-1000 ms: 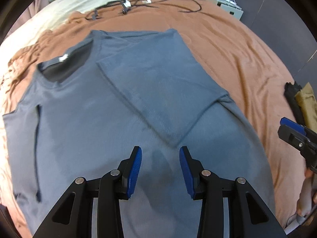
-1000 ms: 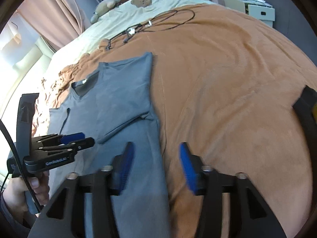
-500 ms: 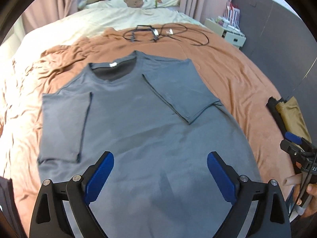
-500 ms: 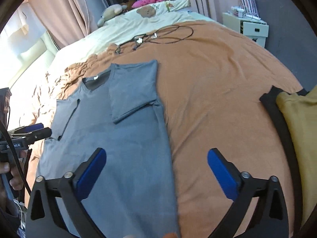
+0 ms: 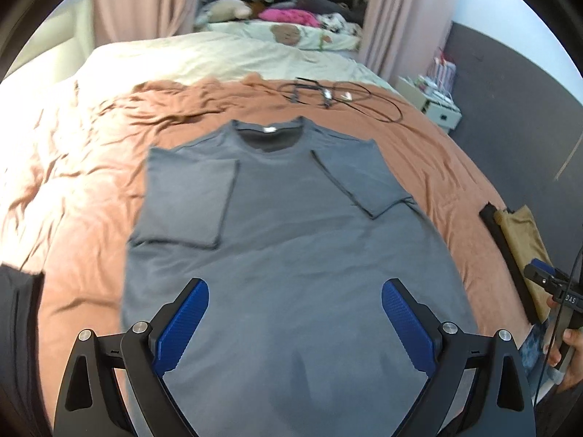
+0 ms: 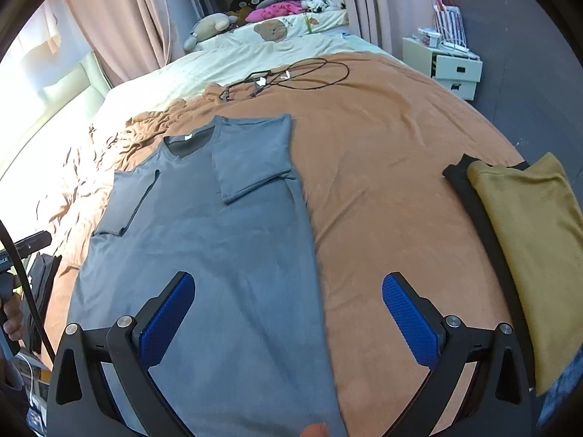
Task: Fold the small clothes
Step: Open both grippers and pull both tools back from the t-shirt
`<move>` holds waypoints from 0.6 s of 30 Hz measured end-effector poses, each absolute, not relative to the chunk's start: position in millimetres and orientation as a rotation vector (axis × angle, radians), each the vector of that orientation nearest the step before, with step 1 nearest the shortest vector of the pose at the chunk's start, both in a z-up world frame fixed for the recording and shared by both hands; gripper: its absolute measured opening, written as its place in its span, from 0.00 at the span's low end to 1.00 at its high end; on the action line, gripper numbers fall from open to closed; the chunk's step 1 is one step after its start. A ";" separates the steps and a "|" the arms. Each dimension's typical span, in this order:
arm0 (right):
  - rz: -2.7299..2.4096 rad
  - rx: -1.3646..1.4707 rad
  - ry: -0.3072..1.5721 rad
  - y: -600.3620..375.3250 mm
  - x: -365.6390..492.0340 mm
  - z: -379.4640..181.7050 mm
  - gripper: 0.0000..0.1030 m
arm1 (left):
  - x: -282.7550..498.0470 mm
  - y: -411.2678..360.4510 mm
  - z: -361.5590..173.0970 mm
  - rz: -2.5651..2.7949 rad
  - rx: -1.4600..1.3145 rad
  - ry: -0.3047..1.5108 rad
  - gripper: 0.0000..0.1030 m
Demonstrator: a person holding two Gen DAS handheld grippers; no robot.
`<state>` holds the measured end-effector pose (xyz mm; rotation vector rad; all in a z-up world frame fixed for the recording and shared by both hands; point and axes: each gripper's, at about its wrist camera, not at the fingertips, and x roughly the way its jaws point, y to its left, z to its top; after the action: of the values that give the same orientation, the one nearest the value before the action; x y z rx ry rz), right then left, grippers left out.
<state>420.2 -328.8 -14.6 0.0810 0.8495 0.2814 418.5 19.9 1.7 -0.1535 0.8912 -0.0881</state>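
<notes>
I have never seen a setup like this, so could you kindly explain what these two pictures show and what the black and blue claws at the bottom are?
There is no robot here: a person holds a two-finger gripper in each hand, and each carries a fisheye camera looking forward along its fingers. One picture comes from the left gripper, the other from the right gripper. Both are open and hold nothing.

They hover over a grey T-shirt spread flat on an orange-brown blanket on a bed, both sleeves folded inward. To the right lies a stack of folded clothes, mustard on black. Black cables lie farther up the bed.
</notes>
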 end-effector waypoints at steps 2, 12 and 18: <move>0.282 0.072 0.833 -330.1 407.6 -10.7 1.00 | 399.7 35.2 4.8 -0.058 -0.186 0.870 0.94; 0.278 0.043 0.760 -345.4 346.1 -1.2 1.00 | 311.4 94.5 13.2 0.036 -0.267 0.776 0.94; 0.246 -0.047 0.751 -335.6 308.1 4.9 1.00 | 262.0 109.9 16.0 0.060 -0.270 0.710 1.00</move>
<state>308.1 -335.6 4.9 -0.0474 0.7515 0.2455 262.0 109.9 16.0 -0.2703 0.7100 0.0595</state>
